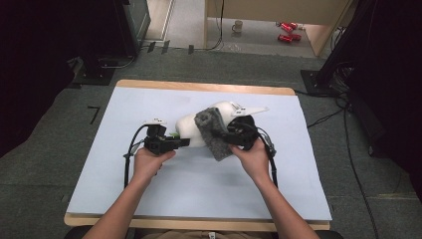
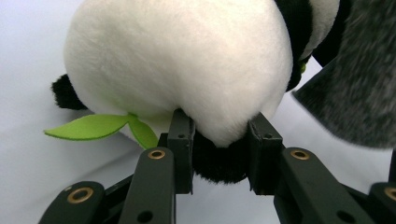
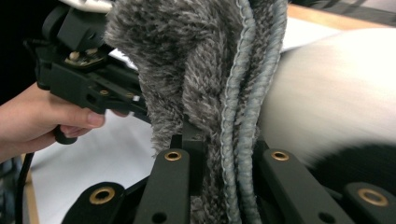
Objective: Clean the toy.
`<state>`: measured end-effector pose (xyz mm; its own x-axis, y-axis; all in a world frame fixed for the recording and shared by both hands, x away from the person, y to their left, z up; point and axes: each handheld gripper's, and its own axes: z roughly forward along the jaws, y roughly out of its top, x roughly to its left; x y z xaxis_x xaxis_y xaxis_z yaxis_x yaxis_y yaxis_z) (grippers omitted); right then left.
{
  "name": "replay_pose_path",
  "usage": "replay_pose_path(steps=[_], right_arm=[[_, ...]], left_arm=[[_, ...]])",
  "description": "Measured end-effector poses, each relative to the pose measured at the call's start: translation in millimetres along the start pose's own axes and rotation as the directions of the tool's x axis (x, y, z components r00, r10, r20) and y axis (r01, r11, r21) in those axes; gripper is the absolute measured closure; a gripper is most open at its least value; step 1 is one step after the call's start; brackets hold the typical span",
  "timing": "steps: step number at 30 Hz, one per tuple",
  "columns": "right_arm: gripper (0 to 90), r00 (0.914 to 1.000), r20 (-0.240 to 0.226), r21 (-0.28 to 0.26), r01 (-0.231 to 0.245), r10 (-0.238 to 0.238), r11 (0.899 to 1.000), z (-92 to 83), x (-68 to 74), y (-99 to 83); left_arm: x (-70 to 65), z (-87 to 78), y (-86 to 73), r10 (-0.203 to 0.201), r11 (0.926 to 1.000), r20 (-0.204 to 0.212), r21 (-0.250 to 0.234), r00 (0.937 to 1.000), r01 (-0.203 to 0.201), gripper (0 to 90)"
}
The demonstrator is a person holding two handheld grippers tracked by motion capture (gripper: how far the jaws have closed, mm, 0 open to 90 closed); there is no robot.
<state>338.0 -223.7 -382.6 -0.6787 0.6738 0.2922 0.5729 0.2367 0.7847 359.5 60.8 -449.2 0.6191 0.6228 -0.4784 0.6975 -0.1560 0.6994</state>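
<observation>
A white and black panda plush [image 1: 191, 129] lies in the middle of the table, with a green felt leaf [image 2: 93, 127] at its side. My left gripper [image 1: 181, 143] comes in from the left and is shut on a black and white bulge at the bottom of the plush [image 2: 177, 60]. In its own view the left gripper [image 2: 219, 140] pinches that bulge between both pads. A grey furry cloth [image 1: 214, 134] drapes over the plush. My right gripper [image 3: 224, 140] is shut on folded layers of the cloth [image 3: 201, 70], right beside the plush body [image 3: 336, 98].
A pale sheet [image 1: 199, 184] covers the wooden table. Cables trail from both grippers toward the person. On the floor beyond the table stand a mug [image 1: 238, 26] and red cans [image 1: 287, 31]. Dark equipment stands lie at the far left and right.
</observation>
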Motion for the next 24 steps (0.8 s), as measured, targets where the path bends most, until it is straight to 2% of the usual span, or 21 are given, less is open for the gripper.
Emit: replay_pose_path(steps=[5,6,7,11,15,20,22,24], right_arm=[[79.2,0.9983,-0.035,0.051,0.048,-0.047,0.998,27.5,17.6,0.0],[79.0,0.9975,-0.036,0.067,0.063,-0.061,0.996,33.3,19.4,-1.0],[78.9,0.9965,-0.032,0.079,0.08,-0.078,0.994,38.3,20.7,-2.6],[78.6,0.9946,-0.021,0.094,0.103,-0.101,0.99,46.3,18.5,-5.3],[78.5,0.9967,-0.027,0.092,0.079,-0.077,0.993,45.7,11.6,-4.4],[79.2,0.998,0.031,0.091,0.052,-0.055,0.995,38.7,-2.6,-7.6],[79.5,0.9992,0.027,0.085,0.027,-0.029,0.996,34.3,-9.7,-9.0],[79.5,0.9989,0.034,0.083,0.029,-0.031,0.996,31.8,-10.7,-9.4]], left_arm=[[-7.0,-3.2,-5.9,-0.016,0.9999,0.034,0.008,0.9993,0.015,68.0],[-8.8,-3.0,-7.0,-0.014,0.9998,0.025,0.013,0.9996,0.013,67.9],[-9.2,-2.4,-8.4,-0.014,0.9996,0.01,0.023,0.9999,0.014,67.9],[-3.4,-3.3,-11.9,-0.041,0.999,0.02,0.02,0.999,0.041,68.0],[-2.6,-3.9,-11.5,-0.035,0.9992,0.018,0.019,0.9992,0.035,68.0],[2.2,-6.1,-8.8,-0.024,0.9995,0.011,0.022,0.9996,0.024,68.0],[2.1,-5.5,-7.6,-0.008,0.9997,0.009,0.023,0.9999,0.008,68.0],[3.3,-6.2,-6.2,0.002,0.9996,0.003,0.03,1.0,-0.002,68.1]])
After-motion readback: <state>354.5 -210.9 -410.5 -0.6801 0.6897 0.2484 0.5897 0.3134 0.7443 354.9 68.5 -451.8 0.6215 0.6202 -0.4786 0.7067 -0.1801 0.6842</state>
